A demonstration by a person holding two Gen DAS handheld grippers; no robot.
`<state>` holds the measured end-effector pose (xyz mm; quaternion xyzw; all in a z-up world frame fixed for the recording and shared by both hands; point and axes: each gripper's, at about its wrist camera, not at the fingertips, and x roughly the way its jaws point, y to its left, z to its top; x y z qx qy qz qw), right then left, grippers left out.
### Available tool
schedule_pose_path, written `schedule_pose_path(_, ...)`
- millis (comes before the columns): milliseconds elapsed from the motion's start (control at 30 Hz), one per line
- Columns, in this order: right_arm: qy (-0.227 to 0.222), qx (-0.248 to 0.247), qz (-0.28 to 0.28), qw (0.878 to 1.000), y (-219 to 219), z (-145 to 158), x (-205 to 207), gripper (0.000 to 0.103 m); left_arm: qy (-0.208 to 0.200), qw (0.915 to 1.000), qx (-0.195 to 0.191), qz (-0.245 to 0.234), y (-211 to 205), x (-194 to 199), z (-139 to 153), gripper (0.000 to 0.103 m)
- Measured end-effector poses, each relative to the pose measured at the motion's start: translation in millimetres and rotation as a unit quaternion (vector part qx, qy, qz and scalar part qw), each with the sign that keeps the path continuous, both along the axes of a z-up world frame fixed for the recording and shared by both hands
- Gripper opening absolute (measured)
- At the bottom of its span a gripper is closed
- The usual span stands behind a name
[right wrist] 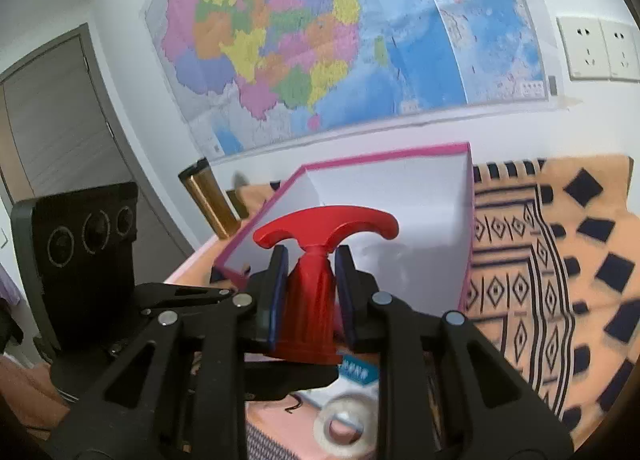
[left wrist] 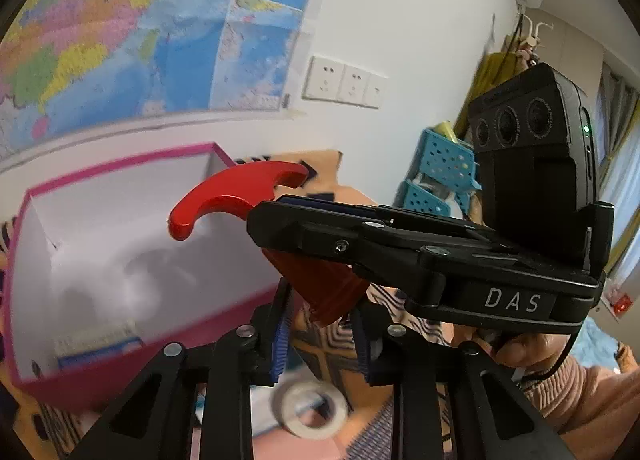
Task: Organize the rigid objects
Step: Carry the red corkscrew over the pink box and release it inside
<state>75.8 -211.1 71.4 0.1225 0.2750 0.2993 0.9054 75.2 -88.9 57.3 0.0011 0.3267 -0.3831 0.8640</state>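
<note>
A red T-shaped handle piece [right wrist: 316,280] with a curved top bar and a ribbed cone body is held up in the air. My right gripper [right wrist: 311,292] is shut on its cone body. In the left wrist view the same red piece [left wrist: 240,191] shows above my left gripper [left wrist: 322,336], whose blue-padded fingers [left wrist: 280,340] stand open on either side of the cone's lower end. The right gripper crosses that view from the right [left wrist: 280,219]. Behind the piece stands a pink box [right wrist: 400,195] with a white inside, also in the left wrist view [left wrist: 120,260].
A roll of white tape [right wrist: 346,426] lies below on the patterned orange cloth [right wrist: 560,260]. A brass cylinder [right wrist: 208,199] stands left of the box. Blue perforated baskets [left wrist: 444,175] sit at the right. A wall map [right wrist: 340,39] and sockets [right wrist: 600,47] are behind.
</note>
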Motion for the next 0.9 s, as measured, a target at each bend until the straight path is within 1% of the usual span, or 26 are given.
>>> schedule_pose_path(167, -0.009, -0.007, -0.003, 1.000, 4, 10, 24, 0.026, 0.000, 1.0000, 0.005, 0.009, 4, 24, 5, 0.026)
schedule_pose_path(267, -0.004, -0.015, -0.006, 1.000, 5, 9, 39, 0.026, 0.009, 0.9998, 0.010, 0.013, 4, 39, 2, 0.026)
schedule_pose_path(367, 0.001, -0.029, -0.014, 0.999, 7, 5, 51, 0.026, 0.017, 0.9993, 0.025, 0.020, 0, 53, -4, 0.026)
schedule_pose_path(433, 0.005, -0.040, -0.022, 0.999, 8, 0, 60, 0.026, 0.025, 0.9989, 0.031, 0.023, -3, 62, -8, 0.026)
schedule_pose_path(633, 0.038, -0.058, -0.039, 0.997, 6, -23, 86, 0.026, 0.053, 0.9968, 0.051, 0.032, -12, 84, -26, 0.026)
schedule_pose_path(733, 0.052, -0.079, -0.054, 0.994, 5, -34, 97, 0.026, 0.065, 0.9951, 0.060, 0.043, -14, 90, -33, 0.026)
schedule_pose_path(767, 0.055, -0.090, -0.059, 0.993, 5, -38, 100, 0.026, 0.065, 0.9949, 0.062, 0.046, -13, 89, -35, 0.027)
schedule_pose_path(867, 0.081, -0.113, -0.072, 0.988, 4, -50, 109, 0.026, 0.044, 0.9940, 0.076, 0.066, -9, 82, -34, 0.028)
schedule_pose_path(900, 0.083, -0.117, -0.077, 0.987, 3, -51, 110, 0.025, 0.039, 0.9935, 0.077, 0.075, -5, 79, -33, 0.029)
